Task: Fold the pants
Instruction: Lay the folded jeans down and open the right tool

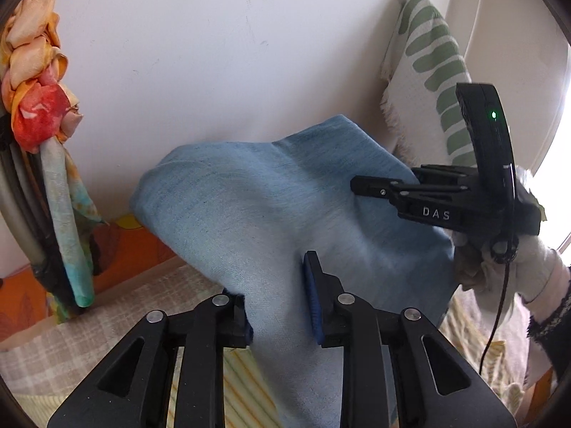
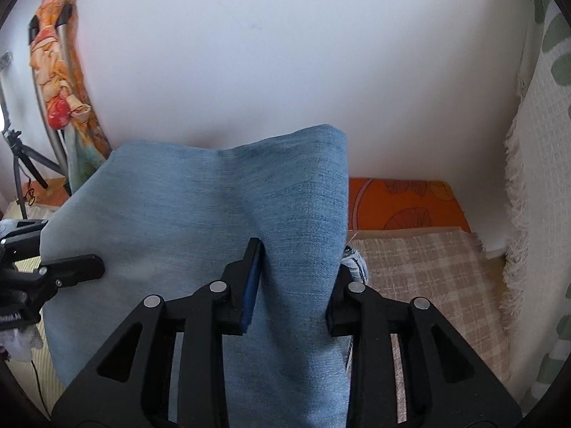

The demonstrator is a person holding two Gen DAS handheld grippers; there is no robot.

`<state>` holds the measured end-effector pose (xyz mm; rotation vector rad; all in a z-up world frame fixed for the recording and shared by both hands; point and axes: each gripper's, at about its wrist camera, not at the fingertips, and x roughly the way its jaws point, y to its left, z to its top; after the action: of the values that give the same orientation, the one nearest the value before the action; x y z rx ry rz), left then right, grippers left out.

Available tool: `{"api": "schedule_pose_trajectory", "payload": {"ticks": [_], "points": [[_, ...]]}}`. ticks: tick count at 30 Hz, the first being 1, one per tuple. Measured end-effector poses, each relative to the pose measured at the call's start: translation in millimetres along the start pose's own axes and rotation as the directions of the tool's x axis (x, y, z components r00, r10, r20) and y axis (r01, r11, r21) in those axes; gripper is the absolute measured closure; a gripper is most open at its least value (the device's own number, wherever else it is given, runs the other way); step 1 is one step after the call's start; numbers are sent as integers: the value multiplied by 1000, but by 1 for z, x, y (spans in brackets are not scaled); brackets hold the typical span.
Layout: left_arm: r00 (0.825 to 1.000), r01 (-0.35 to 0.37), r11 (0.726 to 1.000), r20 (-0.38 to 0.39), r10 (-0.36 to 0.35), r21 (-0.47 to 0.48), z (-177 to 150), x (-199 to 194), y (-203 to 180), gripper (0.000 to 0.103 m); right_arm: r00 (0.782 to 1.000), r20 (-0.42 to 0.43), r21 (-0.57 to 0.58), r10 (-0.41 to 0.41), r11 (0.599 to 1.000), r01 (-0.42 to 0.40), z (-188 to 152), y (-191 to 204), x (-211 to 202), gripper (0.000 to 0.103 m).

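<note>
Light blue denim pants (image 1: 249, 196) billow up in a raised fold over the bed, in front of the white wall. My left gripper (image 1: 278, 306) has its jaws somewhat apart with a slack band of the denim running between them; its left finger is mostly hidden by cloth. My right gripper (image 2: 294, 292) stands the same way, denim (image 2: 200, 196) draped between its jaws and over its right finger. In the left wrist view the right gripper (image 1: 378, 187) touches the fold's right edge. The left gripper (image 2: 82, 265) meets the fold's left edge in the right wrist view.
A knotted orange scarf (image 1: 39, 117) hangs on a metal frame at left. A green-patterned throw (image 1: 428, 53) stands at right. An orange pillow (image 2: 403, 203) and a checked beige blanket (image 2: 428, 278) lie beyond the pants. A tripod (image 2: 21, 164) stands far left. A gloved hand (image 1: 535, 260) holds the right gripper.
</note>
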<state>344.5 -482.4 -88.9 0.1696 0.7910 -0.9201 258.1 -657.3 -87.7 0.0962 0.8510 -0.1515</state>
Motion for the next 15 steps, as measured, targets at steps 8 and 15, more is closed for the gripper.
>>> {"api": "schedule_pose_trajectory", "payload": {"ticks": [8,15], "points": [[995,-79,996,-71,77,-28,4,5,9,41,995,-59,6,-79,997,80,-1,6,9,63],[994,-110,994,-6,110,8,8,-27,-1,37,987,-21,32,-161,986,161,-4,-4,-20,28]]}}
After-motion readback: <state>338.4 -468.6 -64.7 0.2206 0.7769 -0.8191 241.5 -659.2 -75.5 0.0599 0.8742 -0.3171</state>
